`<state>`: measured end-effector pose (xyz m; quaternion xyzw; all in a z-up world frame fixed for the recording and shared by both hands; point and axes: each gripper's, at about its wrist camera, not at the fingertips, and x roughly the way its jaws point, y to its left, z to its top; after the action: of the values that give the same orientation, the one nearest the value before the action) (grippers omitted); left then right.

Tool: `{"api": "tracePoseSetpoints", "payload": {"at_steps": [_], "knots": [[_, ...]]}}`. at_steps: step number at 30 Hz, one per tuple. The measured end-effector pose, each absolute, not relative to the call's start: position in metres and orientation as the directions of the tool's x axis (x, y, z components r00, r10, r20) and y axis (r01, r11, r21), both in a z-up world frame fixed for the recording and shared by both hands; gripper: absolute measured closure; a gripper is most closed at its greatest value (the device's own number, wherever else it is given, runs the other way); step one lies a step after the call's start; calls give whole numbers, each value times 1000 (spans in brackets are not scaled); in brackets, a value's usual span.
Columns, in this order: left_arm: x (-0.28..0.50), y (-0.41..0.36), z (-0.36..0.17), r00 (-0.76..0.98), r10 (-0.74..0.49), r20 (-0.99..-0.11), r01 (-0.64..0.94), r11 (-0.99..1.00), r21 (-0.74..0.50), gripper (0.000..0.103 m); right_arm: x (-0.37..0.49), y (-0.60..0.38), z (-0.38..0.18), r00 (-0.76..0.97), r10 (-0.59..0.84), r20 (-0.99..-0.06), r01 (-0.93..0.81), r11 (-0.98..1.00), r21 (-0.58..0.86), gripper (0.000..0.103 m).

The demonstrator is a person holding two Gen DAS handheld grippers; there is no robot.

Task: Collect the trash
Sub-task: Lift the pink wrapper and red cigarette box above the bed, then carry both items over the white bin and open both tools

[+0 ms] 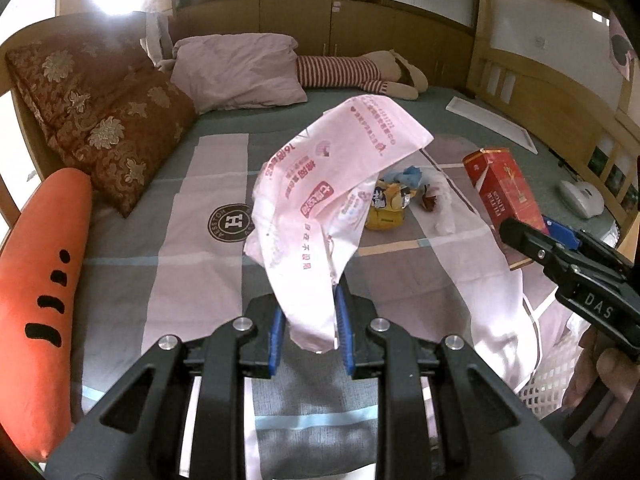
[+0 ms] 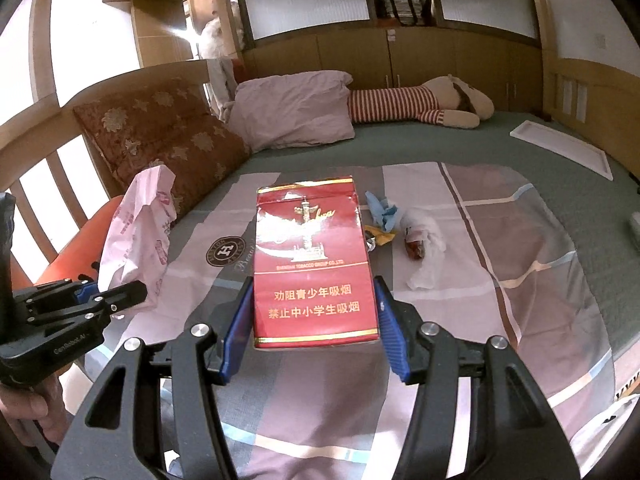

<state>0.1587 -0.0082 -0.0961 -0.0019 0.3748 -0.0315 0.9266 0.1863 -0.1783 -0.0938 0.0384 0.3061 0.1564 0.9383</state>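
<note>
Both fisheye cameras sit just behind their tongs, angled down across the bed (image 1: 120, 280) toward the far wooden cabinets (image 2: 420, 56). The left view looks from left of the right view; both share the pink pillow (image 1: 240, 72) and scattered litter (image 2: 404, 236).

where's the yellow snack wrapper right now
In the left wrist view the yellow snack wrapper lies on the bed, mid-frame, just behind the held pink bag, beside the blue scrap.
</note>
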Motion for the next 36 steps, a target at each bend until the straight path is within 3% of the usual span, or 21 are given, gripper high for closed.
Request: {"api": "tracePoseSetpoints", "payload": {"at_steps": [9, 17, 22, 27, 30, 31, 36], "knots": [[160, -9, -100, 709, -64, -702, 65, 998, -25, 80, 182, -181, -90, 774, 315, -550, -266, 949, 170, 46], [155, -19, -102, 710, -116, -695, 130, 991, -33, 80, 105, -257, -51, 865, 232, -444, -167, 969, 180, 46], [148, -43, -102, 682, -208, -701, 248, 968, -45, 80, 37, -341, -50, 883, 76, -463, 15, 982, 190, 46], [134, -96, -96, 619, -340, -708, 412, 908, -75, 80, -12, -399, -90, 821, -54, -569, 183, 968, 172, 45], [117, -144, -90, 574, -404, -713, 520, 852, -64, 80, -20, -425, -125, 740, -89, -667, 271, 947, 174, 23], [109, -166, -87, 549, -430, -717, 565, 823, -61, 80, -26, -434, -129, 725, -130, -676, 323, 932, 167, 23], [76, -253, -73, 433, -538, -723, 710, 698, -94, 80, -61, -462, -87, 824, -228, -518, 406, 876, 261, 16]]}}
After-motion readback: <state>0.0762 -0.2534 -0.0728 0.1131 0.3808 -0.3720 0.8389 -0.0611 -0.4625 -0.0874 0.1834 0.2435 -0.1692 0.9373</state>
